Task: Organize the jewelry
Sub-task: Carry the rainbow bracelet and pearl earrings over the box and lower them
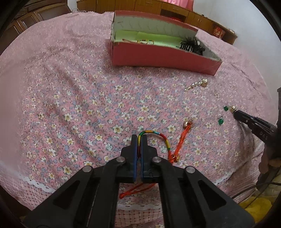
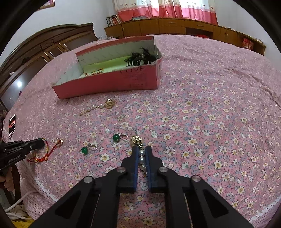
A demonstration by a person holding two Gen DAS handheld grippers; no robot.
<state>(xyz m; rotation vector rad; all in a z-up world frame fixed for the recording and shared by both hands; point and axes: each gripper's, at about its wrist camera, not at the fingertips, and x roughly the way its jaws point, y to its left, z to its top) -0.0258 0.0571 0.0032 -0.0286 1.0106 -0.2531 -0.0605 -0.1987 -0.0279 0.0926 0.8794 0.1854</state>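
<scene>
Our left gripper (image 1: 140, 140) clamps the rainbow-corded bracelet with red tassels (image 1: 161, 138); our right gripper (image 2: 141, 152) pinches the pearl-and-gold-flower earring (image 2: 138, 143), both near the flowered pink bed's (image 2: 202, 114) edge, red cardboard box (image 2: 112, 82) farther off.

A bed (image 2: 202, 91) is filling both views, wearing a pink floral sheet with a white lace trim (image 2: 263, 210). Behind it, a low wooden cabinet run (image 2: 175, 26) is stretching along the white wall (image 2: 79, 12), with pink-and-white curtains (image 2: 165, 8) hanging above. A dark wooden headboard (image 2: 43, 45) is standing at the left.
</scene>
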